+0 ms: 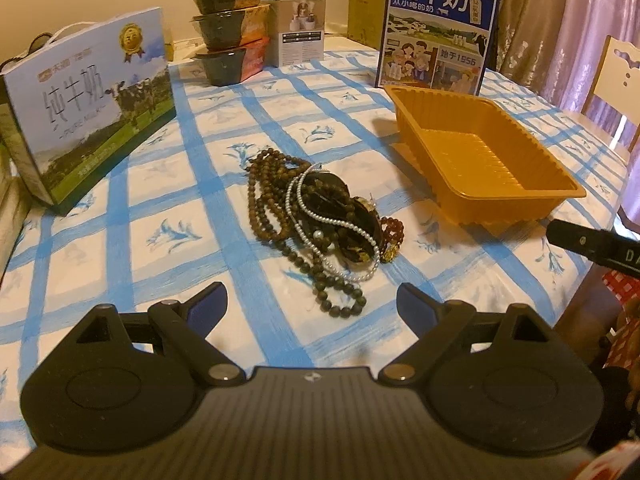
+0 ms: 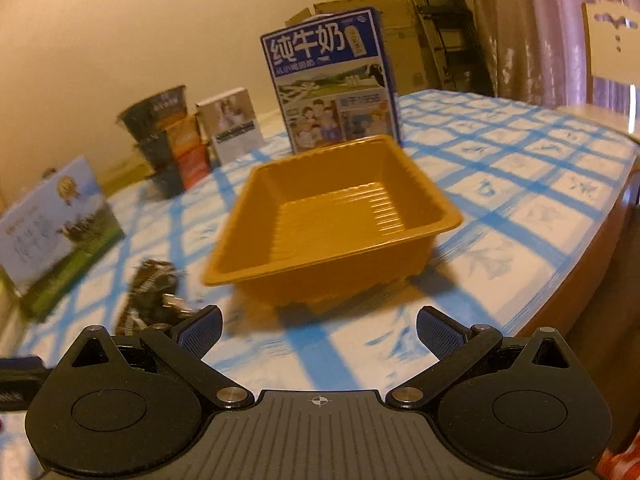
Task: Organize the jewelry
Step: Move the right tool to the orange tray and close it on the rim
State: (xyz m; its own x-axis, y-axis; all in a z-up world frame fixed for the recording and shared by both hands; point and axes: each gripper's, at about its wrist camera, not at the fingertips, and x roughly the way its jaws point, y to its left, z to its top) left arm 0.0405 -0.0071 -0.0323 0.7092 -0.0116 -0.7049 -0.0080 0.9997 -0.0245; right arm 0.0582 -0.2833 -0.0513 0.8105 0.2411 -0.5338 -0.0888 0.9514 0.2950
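A tangled pile of jewelry (image 1: pixel 320 216) lies on the blue-checked tablecloth: brown bead strands (image 1: pixel 266 200), a white pearl necklace (image 1: pixel 344 224), a red bead bracelet (image 1: pixel 394 232). My left gripper (image 1: pixel 312 304) is open and empty just in front of the pile. An empty orange plastic tray (image 1: pixel 484 160) stands to the right of the pile. In the right wrist view the tray (image 2: pixel 336 216) is straight ahead, the pile (image 2: pixel 150 292) is blurred at the lower left. My right gripper (image 2: pixel 318 332) is open and empty in front of the tray.
A milk carton box (image 1: pixel 88 108) stands at the left, another (image 1: pixel 438 28) behind the tray. Stacked dark bowls (image 1: pixel 224 28) and a small white box (image 1: pixel 300 32) are at the back. A chair (image 1: pixel 616 80) and the table edge (image 2: pixel 592 264) are at the right.
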